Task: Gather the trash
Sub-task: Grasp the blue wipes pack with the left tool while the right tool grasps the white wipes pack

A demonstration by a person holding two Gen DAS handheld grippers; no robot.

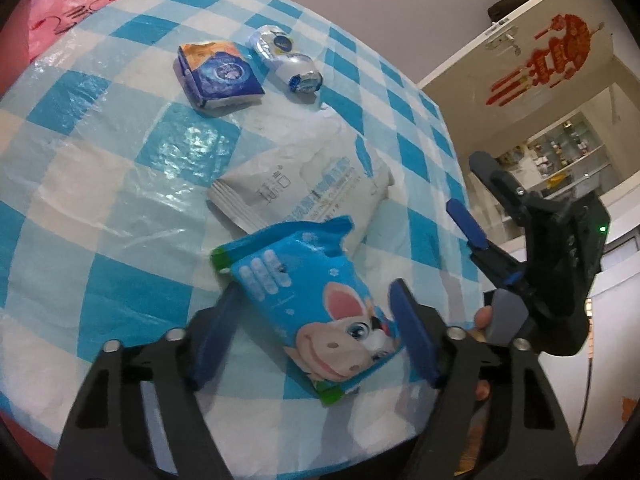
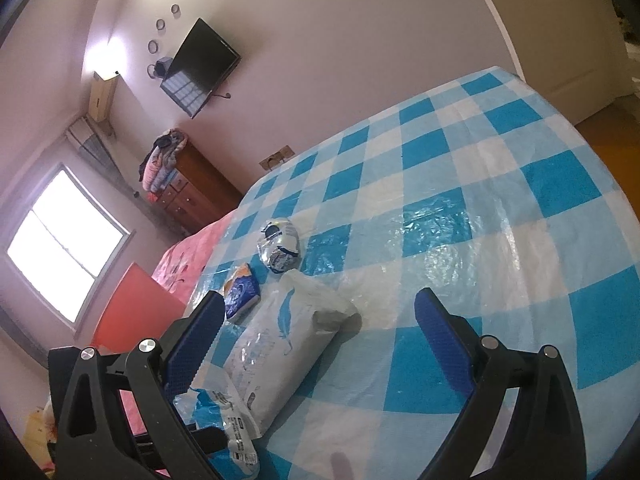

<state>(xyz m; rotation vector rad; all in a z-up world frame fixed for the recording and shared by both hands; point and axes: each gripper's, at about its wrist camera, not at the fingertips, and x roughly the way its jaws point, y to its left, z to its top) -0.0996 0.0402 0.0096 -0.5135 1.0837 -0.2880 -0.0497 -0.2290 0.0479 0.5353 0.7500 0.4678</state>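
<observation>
Left wrist view shows the left gripper (image 1: 316,320) straddling a blue cartoon wrapper (image 1: 320,300) near the front of the checked worktop (image 1: 80,152). Its jaws are half spread: the right pad is at the wrapper's edge, while the left pad seems just short of it — I would not call it a pinch yet. To do this step well, I would squeeze squarely across the flat middle, since the crinkly film looks likely to slip or fold. Further right, the white pouch (image 1: 304,188) lies just behind it, and a blue tissue pack (image 1: 218,74) and crumpled foil packet (image 1: 284,58) lie well beyond. At the far right, the right gripper (image 1: 474,192) hangs with jaws spread and nothing in them.
</observation>
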